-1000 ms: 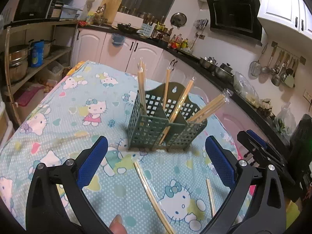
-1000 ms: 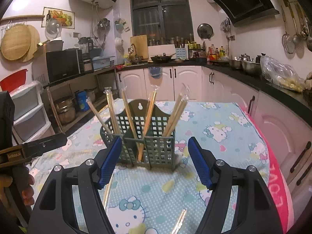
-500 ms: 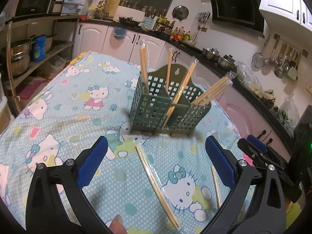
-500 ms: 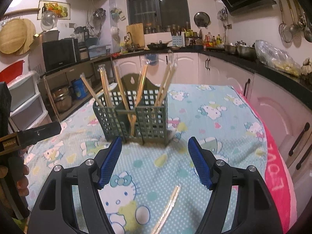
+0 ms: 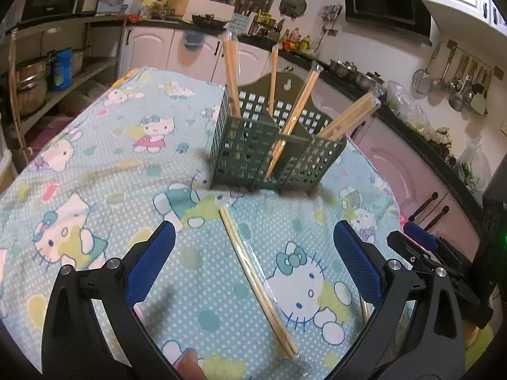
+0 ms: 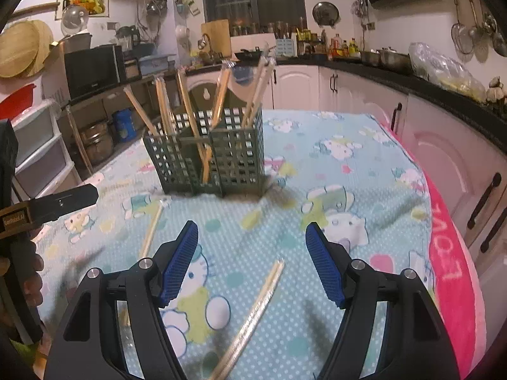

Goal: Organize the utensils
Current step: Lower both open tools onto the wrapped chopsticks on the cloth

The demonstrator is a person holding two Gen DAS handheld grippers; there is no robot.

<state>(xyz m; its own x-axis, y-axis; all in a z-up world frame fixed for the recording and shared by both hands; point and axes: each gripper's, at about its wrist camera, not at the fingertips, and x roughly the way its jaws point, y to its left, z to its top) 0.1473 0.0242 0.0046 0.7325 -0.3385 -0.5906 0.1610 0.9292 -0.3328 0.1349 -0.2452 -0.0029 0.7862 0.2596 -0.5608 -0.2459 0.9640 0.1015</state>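
A green lattice utensil holder [image 5: 272, 155] stands mid-table with several wrapped chopstick pairs upright in it; it also shows in the right wrist view [image 6: 209, 155]. A wrapped chopstick pair [image 5: 256, 281] lies on the cloth between the fingers of my open, empty left gripper [image 5: 253, 262]. Another wrapped pair [image 6: 250, 319] lies below my open, empty right gripper [image 6: 252, 259]. A third pair [image 6: 151, 234] lies to its left. The right gripper shows at the right edge of the left wrist view [image 5: 421, 247].
The table wears a light-blue Hello Kitty cloth [image 5: 95, 158] with a pink edge [image 6: 450, 253] at the right. Kitchen counters and white cabinets [image 6: 348, 88] run behind and right. Shelves with pots [image 5: 35, 85] stand left.
Both grippers have tilted down and lowered toward the table; the holder sits higher in each view and the loose chopstick pairs now lie between the fingers. Both stay open.
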